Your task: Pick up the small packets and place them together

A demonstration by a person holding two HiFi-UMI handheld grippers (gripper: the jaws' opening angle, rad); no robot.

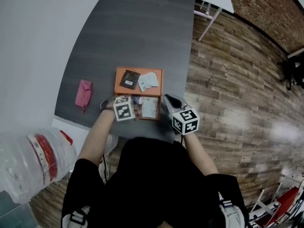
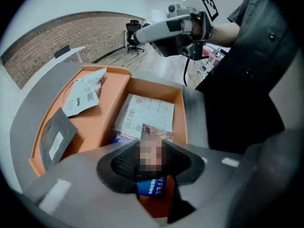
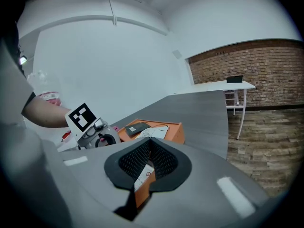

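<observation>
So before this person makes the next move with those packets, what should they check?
1. Left gripper jaws closed on the coffee packet: ok.
2. Right gripper jaws shut with nothing between them: ok.
3. Right gripper out of the left one's way, beside the right edge of the orange tray: ok.
4. Coffee packet free of the white packet next to it: cannot tell.
5. All packets together: not ok. A dark packet and a second white packet lie in the far compartment, and a pink item lies on the table outside the tray.
</observation>
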